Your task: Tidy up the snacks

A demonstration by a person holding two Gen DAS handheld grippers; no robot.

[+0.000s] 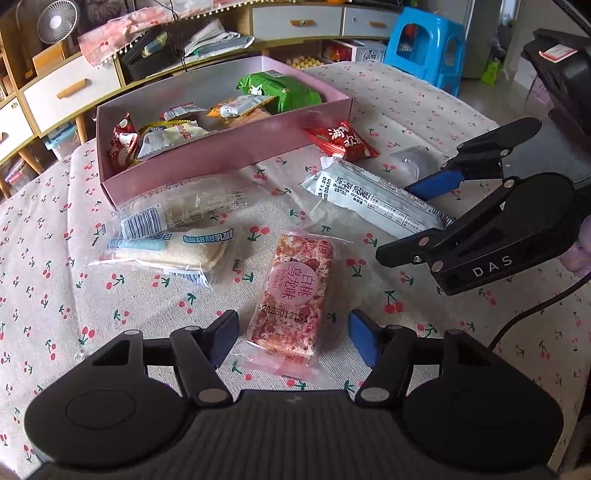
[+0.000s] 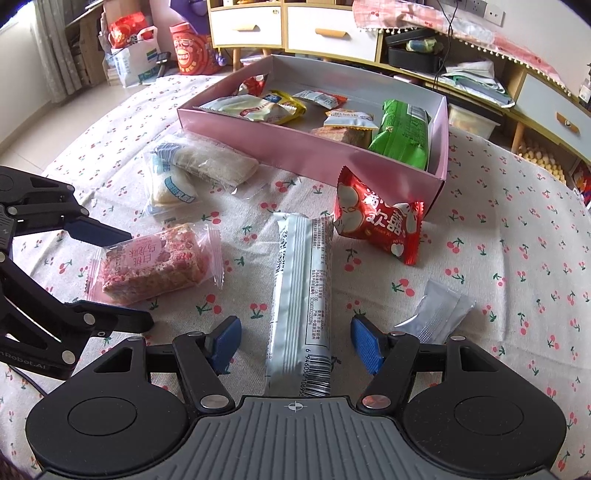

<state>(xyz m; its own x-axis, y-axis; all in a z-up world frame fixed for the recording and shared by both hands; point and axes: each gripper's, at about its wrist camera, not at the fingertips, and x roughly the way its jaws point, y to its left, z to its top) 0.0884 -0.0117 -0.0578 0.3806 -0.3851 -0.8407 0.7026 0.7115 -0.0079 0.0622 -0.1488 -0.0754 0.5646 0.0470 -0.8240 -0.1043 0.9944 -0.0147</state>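
The cherry-print tablecloth (image 2: 498, 229) covers the whole table, with bare cloth to the right of the snacks and along the near edge; past the far edge runs a low cabinet with white drawers (image 2: 325, 33), and a blue plastic stool (image 1: 424, 44) stands off one corner. The pink box (image 2: 295, 147) sits toward the back of the table, open-topped, with several wrapped snacks inside, among them a green packet (image 2: 402, 136) against its end wall. In front of the box lie two clear-wrapped bread packs (image 1: 166, 236) overlapping each other, a long white bar (image 2: 301, 295), a pink crispy bar (image 1: 291, 291), a red packet (image 2: 376, 221) close to the box's front corner, and a small clear sachet (image 2: 439, 310) apart on the right. The left gripper (image 1: 293, 338) tilts down over the pink crispy bar, fingers spread either side of its near end, not touching it. The right gripper (image 2: 295, 341) tilts down likewise, fingers spread astride the near end of the long white bar, with gaps on both sides.
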